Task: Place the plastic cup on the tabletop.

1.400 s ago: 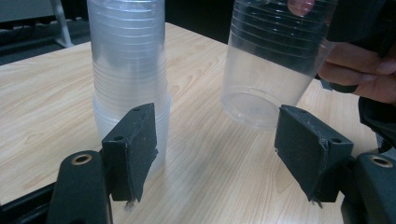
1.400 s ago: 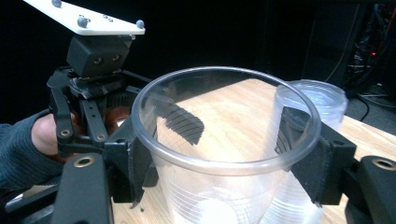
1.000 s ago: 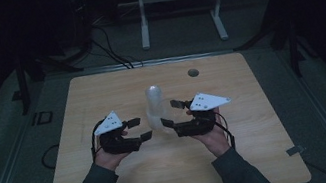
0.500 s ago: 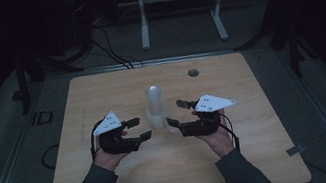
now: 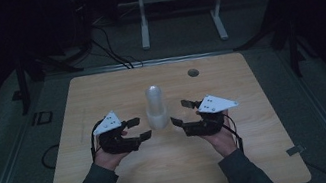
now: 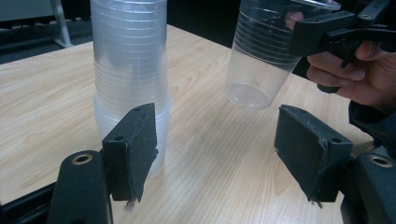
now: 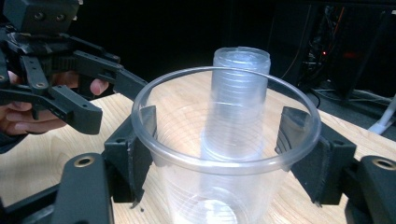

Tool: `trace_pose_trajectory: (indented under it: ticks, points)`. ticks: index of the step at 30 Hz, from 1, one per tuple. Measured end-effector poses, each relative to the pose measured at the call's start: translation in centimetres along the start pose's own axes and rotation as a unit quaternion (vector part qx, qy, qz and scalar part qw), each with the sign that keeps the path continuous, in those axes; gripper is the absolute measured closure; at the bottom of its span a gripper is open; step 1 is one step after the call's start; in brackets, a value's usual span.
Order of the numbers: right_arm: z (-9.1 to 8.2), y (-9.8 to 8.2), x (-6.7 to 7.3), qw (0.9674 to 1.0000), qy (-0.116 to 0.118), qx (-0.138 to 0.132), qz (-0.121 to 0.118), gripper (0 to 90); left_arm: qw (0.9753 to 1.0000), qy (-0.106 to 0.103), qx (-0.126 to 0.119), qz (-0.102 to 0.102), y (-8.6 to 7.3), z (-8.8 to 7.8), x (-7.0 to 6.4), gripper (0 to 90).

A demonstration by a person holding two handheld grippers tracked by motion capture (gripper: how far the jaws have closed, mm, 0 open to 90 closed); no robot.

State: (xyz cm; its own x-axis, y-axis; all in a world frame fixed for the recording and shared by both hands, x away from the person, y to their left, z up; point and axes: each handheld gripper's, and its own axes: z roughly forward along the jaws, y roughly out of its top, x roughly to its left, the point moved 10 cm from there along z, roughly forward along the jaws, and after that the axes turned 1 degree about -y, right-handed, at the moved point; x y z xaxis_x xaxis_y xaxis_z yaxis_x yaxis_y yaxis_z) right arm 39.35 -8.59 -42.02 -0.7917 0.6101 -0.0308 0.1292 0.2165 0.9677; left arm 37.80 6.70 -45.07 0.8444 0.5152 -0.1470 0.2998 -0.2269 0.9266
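Left gripper [image 5: 138,129]: jaws held wide apart, empty, left of centre.
Right gripper [image 7: 219,154]: jaws clamped around a clear plastic cup [image 7: 224,154].
Cup stack [image 5: 156,107]: upright, mid-table [image 5: 100,92].

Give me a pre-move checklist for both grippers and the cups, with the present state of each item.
1. Right gripper has the single clear cup between its jaws: ok.
2. Grip firm on that cup: cannot tell; the cup hangs above the table, but pad contact is not clearly visible.
3. Left gripper open and holding nothing: ok.
4. Cup stack upright on the table: ok.
5. Left gripper apart from the stack: cannot tell; one jaw sits close beside its base in the left gripper view.
6. Held cup apart from the stack: ok, a gap shows between them.
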Motion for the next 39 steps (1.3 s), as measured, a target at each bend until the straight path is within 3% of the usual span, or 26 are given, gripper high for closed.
trace_pose_trajectory:
  ticks: [9, 39]
  points:
    - [-0.2, -0.6, -0.6, 1.0, -0.008, -0.001, 0.001, 29.0, 0.9999, 0.01, -0.01, -0.005, 0.2, -0.3, 0.3, 31.8]
    - [-0.4, -3.3, -2.1, 0.9995, -0.028, 0.013, 0.011, 29.0, 0.9999, 0.012, -0.002, -0.001, -0.1, 0.0, 0.2, 31.8]
